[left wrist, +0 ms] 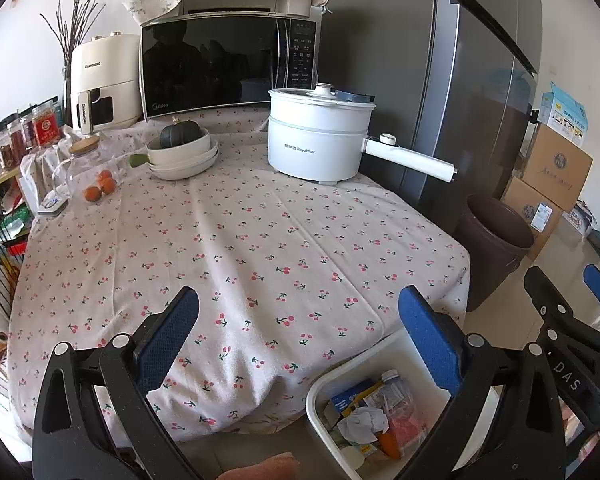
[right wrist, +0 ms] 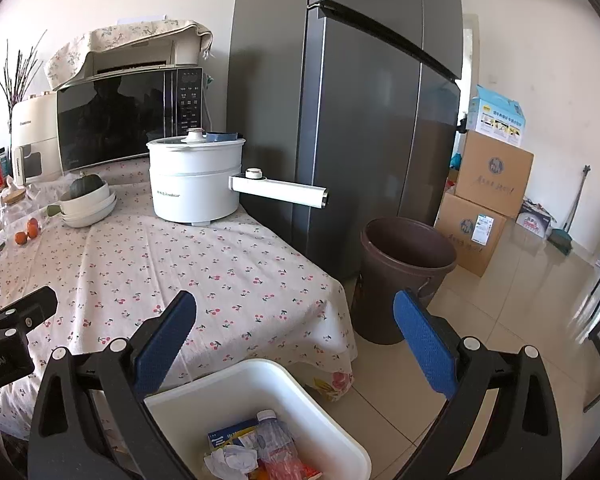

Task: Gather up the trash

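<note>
Left gripper beyond right view's edge

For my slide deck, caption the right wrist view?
Open right gripper above a white bin of collected trash, beside the cherry-print table.

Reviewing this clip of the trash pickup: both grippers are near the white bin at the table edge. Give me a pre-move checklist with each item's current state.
1. Left gripper empty and open: ok, nothing between the blue pads.
2. Right gripper empty and open: ok, jaws wide apart.
3. White bin within reach, below both grippers: ok.
4. Trash already in the bin: ok, a crumpled tissue, a plastic bottle and a blue carton lie inside.
5. Loose trash left on the cherry-print tablecloth: cannot tell; the open middle shows none, but the cluttered far left edge is hard to judge.
6. Brown bucket by the fridge upright: ok.
</note>
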Demonstrator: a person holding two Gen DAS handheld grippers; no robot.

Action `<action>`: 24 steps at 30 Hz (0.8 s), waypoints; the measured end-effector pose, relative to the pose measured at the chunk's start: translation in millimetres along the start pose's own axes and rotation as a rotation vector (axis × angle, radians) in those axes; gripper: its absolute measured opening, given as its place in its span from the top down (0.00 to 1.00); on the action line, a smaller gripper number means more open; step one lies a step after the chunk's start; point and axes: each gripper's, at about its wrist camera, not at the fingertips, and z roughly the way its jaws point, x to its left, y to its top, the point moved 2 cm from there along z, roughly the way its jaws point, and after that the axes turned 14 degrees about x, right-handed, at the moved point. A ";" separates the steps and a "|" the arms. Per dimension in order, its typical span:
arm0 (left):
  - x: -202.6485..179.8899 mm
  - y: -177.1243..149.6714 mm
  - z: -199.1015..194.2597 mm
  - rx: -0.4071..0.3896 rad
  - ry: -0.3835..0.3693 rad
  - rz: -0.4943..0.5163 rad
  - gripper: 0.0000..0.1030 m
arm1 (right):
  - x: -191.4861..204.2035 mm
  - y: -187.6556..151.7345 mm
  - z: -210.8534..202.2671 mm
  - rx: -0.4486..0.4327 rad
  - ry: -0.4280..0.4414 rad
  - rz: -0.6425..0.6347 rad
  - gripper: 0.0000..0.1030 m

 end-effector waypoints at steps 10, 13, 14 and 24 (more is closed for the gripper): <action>0.5 0.3 1.0 0.003 0.000 -0.004 0.07 | -0.8 -1.4 0.9 0.006 0.001 -0.002 0.07; 1.3 0.3 1.6 0.004 0.001 -0.006 0.07 | -1.0 -1.6 1.3 0.008 0.001 -0.001 0.07; 1.5 0.0 1.7 0.004 0.001 -0.006 0.07 | -0.9 -1.7 1.2 0.010 0.001 -0.002 0.07; 1.2 -1.3 3.6 0.013 0.001 0.000 0.07 | -3.1 -3.3 2.1 0.015 0.000 -0.001 0.07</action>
